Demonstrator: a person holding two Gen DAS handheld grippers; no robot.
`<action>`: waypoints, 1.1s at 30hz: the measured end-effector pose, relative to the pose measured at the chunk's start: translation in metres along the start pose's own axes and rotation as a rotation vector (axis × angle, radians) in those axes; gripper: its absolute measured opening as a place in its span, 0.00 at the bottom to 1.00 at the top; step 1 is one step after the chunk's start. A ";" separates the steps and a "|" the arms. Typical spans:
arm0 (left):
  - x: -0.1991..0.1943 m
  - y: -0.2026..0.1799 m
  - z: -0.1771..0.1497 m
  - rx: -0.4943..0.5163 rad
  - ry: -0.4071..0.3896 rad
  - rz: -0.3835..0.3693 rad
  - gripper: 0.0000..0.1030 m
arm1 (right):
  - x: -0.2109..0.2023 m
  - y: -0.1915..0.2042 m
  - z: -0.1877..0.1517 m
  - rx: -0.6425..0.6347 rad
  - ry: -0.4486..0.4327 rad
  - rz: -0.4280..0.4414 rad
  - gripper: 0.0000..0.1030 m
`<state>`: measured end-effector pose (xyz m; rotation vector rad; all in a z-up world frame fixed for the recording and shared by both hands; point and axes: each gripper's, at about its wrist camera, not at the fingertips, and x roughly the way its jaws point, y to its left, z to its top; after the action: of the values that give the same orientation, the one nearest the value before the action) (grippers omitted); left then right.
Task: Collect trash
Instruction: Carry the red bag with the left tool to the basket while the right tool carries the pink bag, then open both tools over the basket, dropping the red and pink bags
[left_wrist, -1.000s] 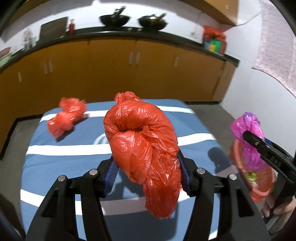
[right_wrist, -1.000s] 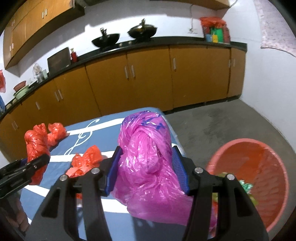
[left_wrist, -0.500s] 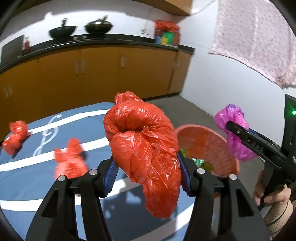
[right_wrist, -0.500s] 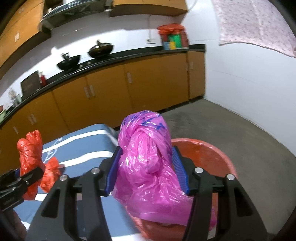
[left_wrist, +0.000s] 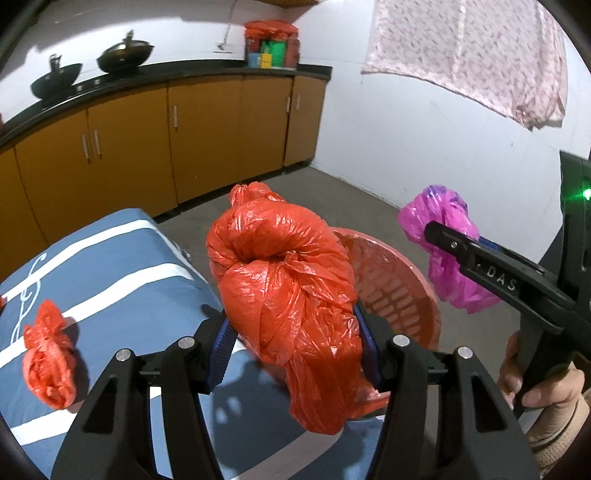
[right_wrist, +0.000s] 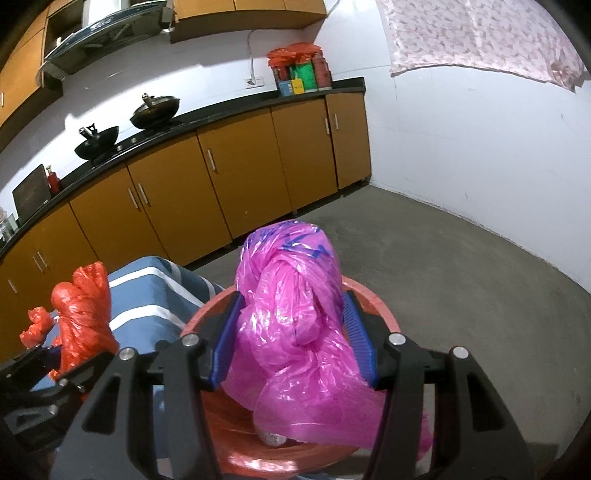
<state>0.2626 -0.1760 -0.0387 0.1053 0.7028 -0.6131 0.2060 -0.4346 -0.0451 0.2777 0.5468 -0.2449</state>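
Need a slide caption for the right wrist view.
Right hand-held gripper clamps a knotted pink plastic bag above the red plastic basket.

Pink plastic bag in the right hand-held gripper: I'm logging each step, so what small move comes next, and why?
Probably open the right hand-held gripper: its crumpled pink plastic bag hangs over the round red plastic basket, with trash already visible inside.

Thin, crinkled, glossy plastic film: orange-red bag (left_wrist: 291, 295) between the left fingers (left_wrist: 221, 343), pink bag (right_wrist: 295, 314) between the right fingers (right_wrist: 360, 343). Ribbed blue rubbery pads on matt black plastic, with small shiny metal screws. Smooth, slotted salmon plastic basket (left_wrist: 399, 280) beyond. Matt striped cloth on the surface (left_wrist: 122, 266) left of the fingers. Rough grey concrete floor (right_wrist: 443, 266); semi-gloss wooden-looking cabinets (right_wrist: 236, 184).
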 end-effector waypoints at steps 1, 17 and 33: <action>0.002 -0.002 -0.001 0.005 0.004 -0.003 0.56 | 0.002 -0.003 -0.001 0.003 0.003 -0.002 0.52; 0.044 -0.020 -0.003 0.048 0.072 -0.036 0.56 | 0.030 -0.012 0.004 0.025 0.028 0.016 0.52; 0.041 0.007 -0.010 -0.021 0.068 0.000 0.71 | 0.027 -0.017 0.012 0.051 -0.001 0.036 0.71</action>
<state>0.2853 -0.1870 -0.0729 0.1068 0.7745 -0.6044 0.2289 -0.4586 -0.0529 0.3368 0.5345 -0.2243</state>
